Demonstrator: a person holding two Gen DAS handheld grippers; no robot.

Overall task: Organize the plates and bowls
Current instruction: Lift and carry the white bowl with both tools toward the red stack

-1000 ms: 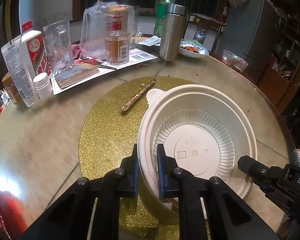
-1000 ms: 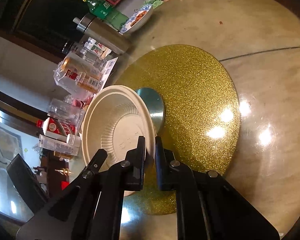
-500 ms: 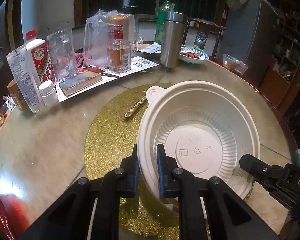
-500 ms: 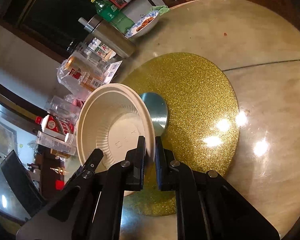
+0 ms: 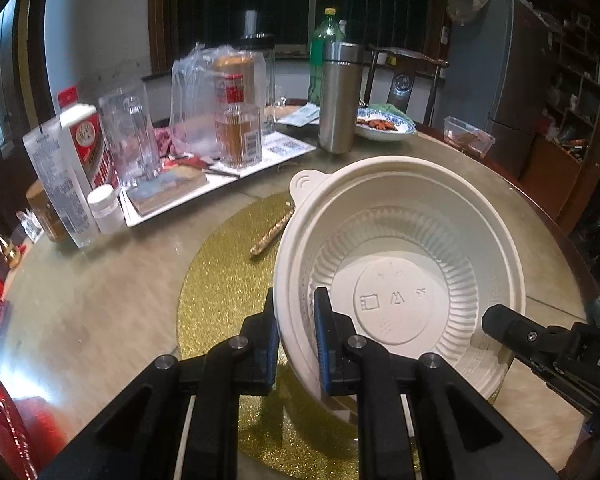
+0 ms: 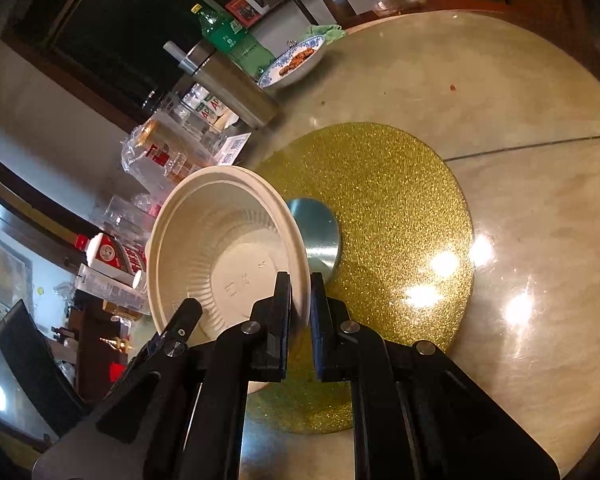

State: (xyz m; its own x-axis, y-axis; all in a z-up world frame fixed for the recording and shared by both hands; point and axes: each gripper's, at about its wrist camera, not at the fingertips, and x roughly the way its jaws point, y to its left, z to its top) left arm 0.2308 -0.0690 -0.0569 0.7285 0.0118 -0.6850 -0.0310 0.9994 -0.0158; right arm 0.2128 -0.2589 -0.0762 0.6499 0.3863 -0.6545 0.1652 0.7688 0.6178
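A dim dining room at night, dark windows behind, and a round marble-look counter (image 5: 100, 300) crowded along its far edge: a steel flask (image 5: 338, 98), a green soda bottle (image 5: 324, 36), a square liquor bottle (image 5: 238, 136), a glass mug (image 5: 130, 136) and a blue-patterned dish of food (image 5: 384, 126). At the centre lies a gold glitter turntable (image 6: 388, 216) with a bare metal hub (image 6: 318, 236).

The white disposable bowl (image 5: 400, 280) is held over that turntable, tilted and, as far as I can judge, clear of the surface. The left tool (image 5: 294, 334) is pinched on the near-left part of its rim, one pad outside the wall and one inside. The right tool (image 6: 300, 308) is clamped on the rim at the opposite side, its jaws nearly together around the thin plastic.

The step in hand looks like carrying the bowl two-handed to wherever the plates and bowls are gathered; no such stack shows in either view. The thin rim will flex, so both hands should travel together at the same pace and height, or the wall will twist or slip out of a pinch. Levelling the bowl before lowering it would help it land flat. A gold stick-like utensil (image 5: 270, 232) lies on the turntable just beyond the bowl's tab; steer clear of it, and set down fully before loosening either pinch.
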